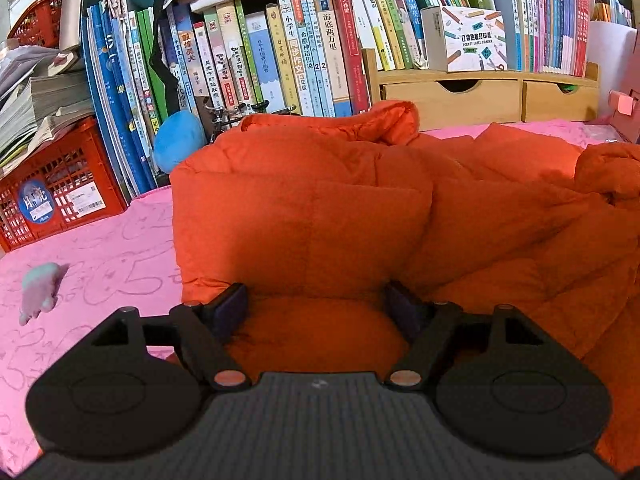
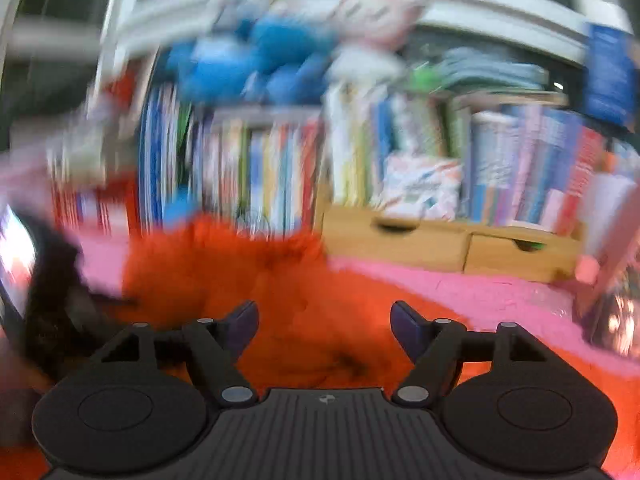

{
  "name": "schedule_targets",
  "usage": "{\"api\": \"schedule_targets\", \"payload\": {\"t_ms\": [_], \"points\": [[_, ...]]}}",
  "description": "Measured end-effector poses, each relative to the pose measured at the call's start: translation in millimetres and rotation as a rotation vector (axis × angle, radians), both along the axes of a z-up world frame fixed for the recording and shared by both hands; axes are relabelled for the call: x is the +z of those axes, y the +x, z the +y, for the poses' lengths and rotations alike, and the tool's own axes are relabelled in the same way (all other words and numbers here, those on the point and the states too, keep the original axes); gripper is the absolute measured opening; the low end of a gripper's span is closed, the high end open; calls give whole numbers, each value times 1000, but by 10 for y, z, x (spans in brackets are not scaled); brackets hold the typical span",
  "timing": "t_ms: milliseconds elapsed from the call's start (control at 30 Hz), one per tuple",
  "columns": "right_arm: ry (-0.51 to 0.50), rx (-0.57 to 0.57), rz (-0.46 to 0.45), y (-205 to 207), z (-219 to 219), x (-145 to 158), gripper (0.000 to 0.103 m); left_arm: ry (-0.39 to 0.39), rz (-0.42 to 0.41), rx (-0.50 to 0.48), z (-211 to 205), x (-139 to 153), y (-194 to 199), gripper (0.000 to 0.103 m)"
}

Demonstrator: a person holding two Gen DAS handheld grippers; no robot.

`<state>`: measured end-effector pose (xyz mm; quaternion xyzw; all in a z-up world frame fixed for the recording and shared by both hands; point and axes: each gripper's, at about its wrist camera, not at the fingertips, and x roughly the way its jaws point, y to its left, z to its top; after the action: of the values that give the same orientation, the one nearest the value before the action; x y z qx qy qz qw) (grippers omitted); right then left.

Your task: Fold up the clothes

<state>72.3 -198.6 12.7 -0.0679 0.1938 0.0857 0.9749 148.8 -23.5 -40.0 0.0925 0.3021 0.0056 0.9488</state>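
Now the orange jacket (image 1: 360, 208) lies bunched on the pink worktop (image 1: 100, 248). Left gripper (image 1: 318, 308) has fingers apart astride a puffy fold; right gripper (image 2: 324, 324) hangs spread above it, empty. Best pinch deep, since padding slips.

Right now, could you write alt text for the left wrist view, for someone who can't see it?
An orange puffy jacket lies partly folded on a pink cloth, filling most of the view. The left gripper sits over its near edge, fingers apart with orange fabric bulging between them. Behind stand packed rows of books and a red crate.
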Motion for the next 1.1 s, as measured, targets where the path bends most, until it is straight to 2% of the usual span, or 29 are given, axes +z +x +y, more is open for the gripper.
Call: {"api": "schedule_targets", "payload": {"t_ms": [67,167,233,367,533,567,600,633,667,733,800,867,933,1000,1067,1100], "points": [[-60,-69,26,231,34,-145,57,-4,4,3,10,-2,6,78],[24,-247,92,546,-412,-215,57,-2,5,5,11,-4,4,79],[4,-326,101,618,-653,-232,58,-1,6,3,11,-2,4,79],[-1,-382,100,561,-1036,-224,67,-6,9,-11,12,-1,4,82],[6,-460,26,385,-1133,-172,67,-17,13,-34,5,-7,2,86],[-52,-600,-43,337,-1150,-162,18,-22,16,-22,21,-8,11,86],[-99,-738,-114,284,-1190,-146,16,-29,20,-6,41,-10,22,86],[-53,-851,-176,204,-1385,-95,15,-35,23,-1,53,-11,28,86],[104,-834,-149,124,-1626,-22,15,-41,24,1,63,-11,33,86],[307,-666,-64,30,-1873,50,17,-26,21,1,38,-10,26,86],[306,-510,-32,-34,-1753,61,42,-23,19,2,32,-11,26,86],[283,-321,18,-13,-1436,-10,52,-21,19,3,30,-12,26,86],[285,-148,115,88,-1066,-127,58,-16,17,4,24,-16,29,87],[235,-90,188,219,-685,-289,60,-12,16,7,23,-22,32,87],[129,-160,171,355,-460,-413,56,-19,18,9,35,-23,36,87],[166,-225,172,421,-559,-426,54,-23,19,9,42,-24,39,88]]}}
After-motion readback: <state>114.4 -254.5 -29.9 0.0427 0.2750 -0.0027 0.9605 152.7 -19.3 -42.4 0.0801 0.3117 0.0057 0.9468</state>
